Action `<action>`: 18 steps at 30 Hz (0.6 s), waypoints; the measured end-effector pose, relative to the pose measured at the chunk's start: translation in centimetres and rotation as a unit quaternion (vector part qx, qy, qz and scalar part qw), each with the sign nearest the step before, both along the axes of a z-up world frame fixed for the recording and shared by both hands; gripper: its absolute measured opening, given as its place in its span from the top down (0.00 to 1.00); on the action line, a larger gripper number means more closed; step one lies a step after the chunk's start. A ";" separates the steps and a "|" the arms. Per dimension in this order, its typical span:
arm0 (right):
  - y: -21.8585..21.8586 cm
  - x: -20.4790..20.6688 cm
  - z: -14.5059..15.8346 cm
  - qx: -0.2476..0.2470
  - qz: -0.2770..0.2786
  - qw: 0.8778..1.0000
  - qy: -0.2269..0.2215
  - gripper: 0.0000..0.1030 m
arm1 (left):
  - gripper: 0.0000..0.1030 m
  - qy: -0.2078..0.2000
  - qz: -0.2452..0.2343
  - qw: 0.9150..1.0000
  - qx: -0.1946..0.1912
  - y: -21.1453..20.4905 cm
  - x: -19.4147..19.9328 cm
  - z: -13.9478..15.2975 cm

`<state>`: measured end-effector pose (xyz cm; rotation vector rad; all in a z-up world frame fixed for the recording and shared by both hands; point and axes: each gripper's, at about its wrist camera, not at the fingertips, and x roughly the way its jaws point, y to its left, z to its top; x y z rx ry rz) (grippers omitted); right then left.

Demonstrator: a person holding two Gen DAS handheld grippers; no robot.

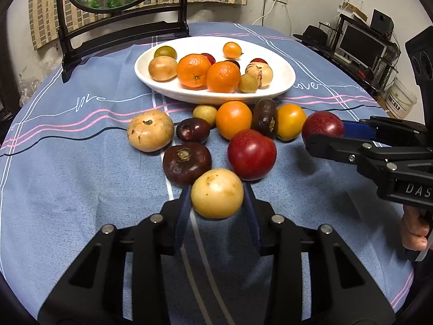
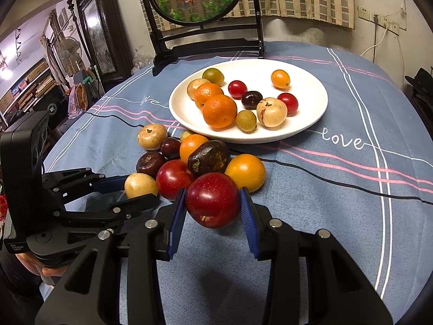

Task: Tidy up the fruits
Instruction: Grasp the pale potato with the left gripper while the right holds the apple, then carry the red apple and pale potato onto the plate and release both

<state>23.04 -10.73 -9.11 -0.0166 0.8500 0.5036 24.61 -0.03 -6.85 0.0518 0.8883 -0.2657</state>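
Note:
A white plate [image 1: 151,80] [image 2: 311,113] at the back of the table holds several fruits, among them two oranges [image 1: 193,70]. A cluster of loose fruits [image 1: 234,119] [image 2: 208,157] lies on the blue cloth in front of it. My left gripper [image 1: 217,203] [image 2: 132,189] is shut on a pale yellow fruit [image 1: 217,197] [image 2: 140,185] at the near edge of the cluster. My right gripper [image 2: 213,203] [image 1: 322,132] is shut on a red plum [image 2: 213,200] [image 1: 322,126] at the cluster's right side.
A dark wooden stand with a round painted panel [image 1: 121,13] [image 2: 200,5] stands behind the plate. Shelves with a monitor [image 1: 362,46] lie beyond the table's right edge. The blue striped tablecloth [image 1: 67,189] spreads around the fruit.

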 end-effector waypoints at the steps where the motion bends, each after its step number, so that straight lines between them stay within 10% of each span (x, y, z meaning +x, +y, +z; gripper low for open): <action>1: 0.0 0.0 0.0 0.000 0.001 1.000 0.000 0.61 | 0.63 0.000 -0.002 1.000 -0.004 0.1 -0.1 0.1; 18: -1.6 0.0 2.1 0.064 0.011 0.997 -0.034 0.61 | 0.63 -0.028 -0.012 0.998 -0.056 1.6 0.7 4.6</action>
